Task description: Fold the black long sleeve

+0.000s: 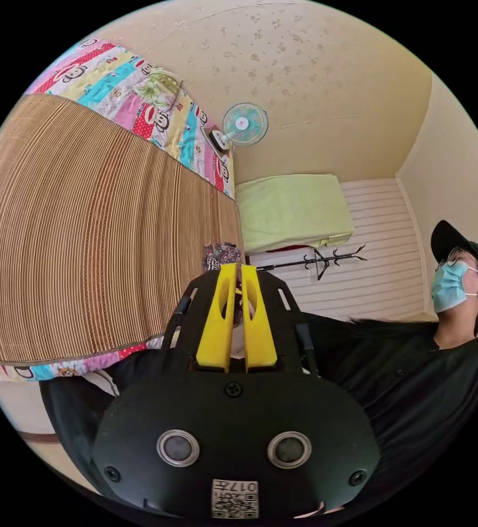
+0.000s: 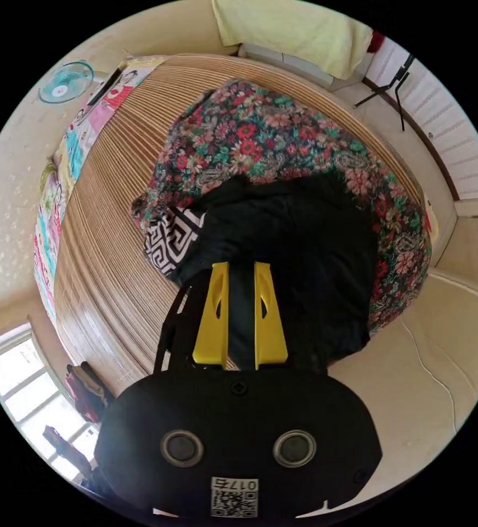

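Because the black long sleeve lies heaped on the floral cloth, it looks soft, light and floppy. The left gripper has its jaws nearly together, pinching possibly nothing; the right gripper pinches the garment's near fold. A shoulder seam would give better hold.

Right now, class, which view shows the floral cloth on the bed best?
The right gripper view: the floral cloth spreads wide over the mat, partly under the black top. The left gripper view catches just a scrap past the jaws.
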